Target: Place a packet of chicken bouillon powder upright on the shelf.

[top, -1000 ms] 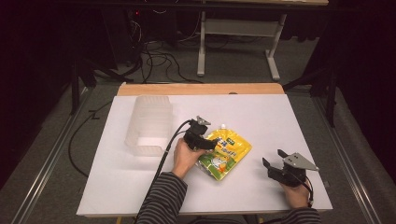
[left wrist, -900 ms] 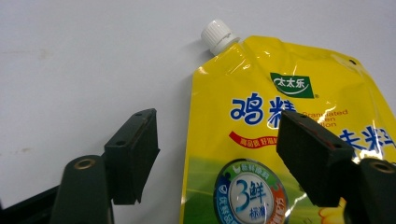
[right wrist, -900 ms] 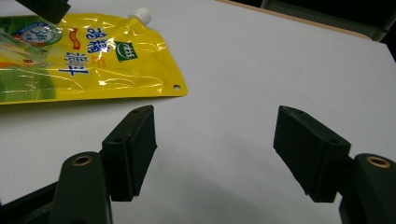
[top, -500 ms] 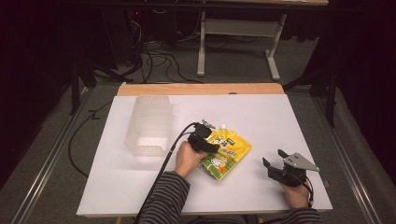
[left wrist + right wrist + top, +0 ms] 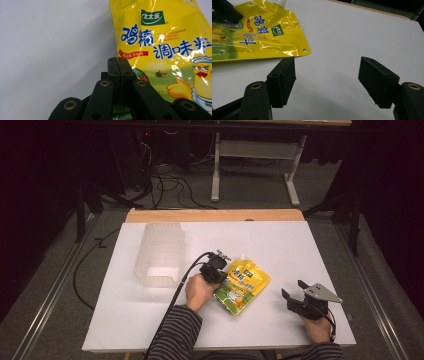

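Note:
A yellow spouted pouch of chicken bouillon (image 5: pixel 246 286) lies flat on the white table (image 5: pixel 300 240), its white spout (image 5: pixel 243 256) pointing away from me. My left gripper (image 5: pixel 216 269) sits at the pouch's left edge. In the left gripper view its jaws (image 5: pixel 118 63) are pressed together on that edge of the pouch (image 5: pixel 170 50), with a sliver of the film between them. My right gripper (image 5: pixel 293 289) rests low on the table to the right of the pouch, a short gap away. Its jaws stand wide open (image 5: pixel 327 75) with nothing between them, the pouch's corner (image 5: pixel 262 32) just beyond.
A clear ribbed plastic container (image 5: pixel 160 252) lies on its side at the table's left, close behind my left hand. A wooden strip (image 5: pixel 215 215) runs along the far edge. Desk legs and cables stand on the floor beyond.
My left gripper has edged slightly right and closer onto the pouch's left edge. The pouch and my right gripper have hardly moved.

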The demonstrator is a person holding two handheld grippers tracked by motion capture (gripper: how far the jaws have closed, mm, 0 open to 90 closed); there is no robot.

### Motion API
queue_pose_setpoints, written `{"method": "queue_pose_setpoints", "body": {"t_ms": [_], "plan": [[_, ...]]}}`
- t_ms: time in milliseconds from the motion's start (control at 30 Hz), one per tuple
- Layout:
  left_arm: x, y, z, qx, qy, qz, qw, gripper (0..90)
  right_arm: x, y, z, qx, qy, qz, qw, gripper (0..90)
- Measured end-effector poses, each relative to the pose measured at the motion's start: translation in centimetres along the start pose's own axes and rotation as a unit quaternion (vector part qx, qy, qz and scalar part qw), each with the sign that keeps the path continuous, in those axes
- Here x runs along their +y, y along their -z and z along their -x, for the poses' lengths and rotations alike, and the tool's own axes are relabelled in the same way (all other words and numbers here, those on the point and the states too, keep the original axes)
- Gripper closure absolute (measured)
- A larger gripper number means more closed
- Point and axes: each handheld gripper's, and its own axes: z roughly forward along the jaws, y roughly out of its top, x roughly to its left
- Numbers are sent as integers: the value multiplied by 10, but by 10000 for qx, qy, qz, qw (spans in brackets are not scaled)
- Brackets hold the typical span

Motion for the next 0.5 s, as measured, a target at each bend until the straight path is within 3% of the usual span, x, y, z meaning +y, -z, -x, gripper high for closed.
{"method": "queue_pose_setpoints", "body": {"t_ms": [233, 367, 400, 500], "plan": [[2, 40, 10, -74, -304, 519, 9982, 900, 0, 0, -1, 3, -27, -21, 10000, 305], [0, 54, 15, -115, -429, 793, 9959, 900, 0, 0, -1, 5, -12, -23, 10000, 305], [-1, 62, 18, -166, -478, 948, 9942, 900, 0, 0, -1, 6, -16, -27, 10000, 305], [-1, 74, 23, -230, -468, 1153, 9920, 900, 0, 0, 0, -4, -4, -22, 10000, 305]]}}
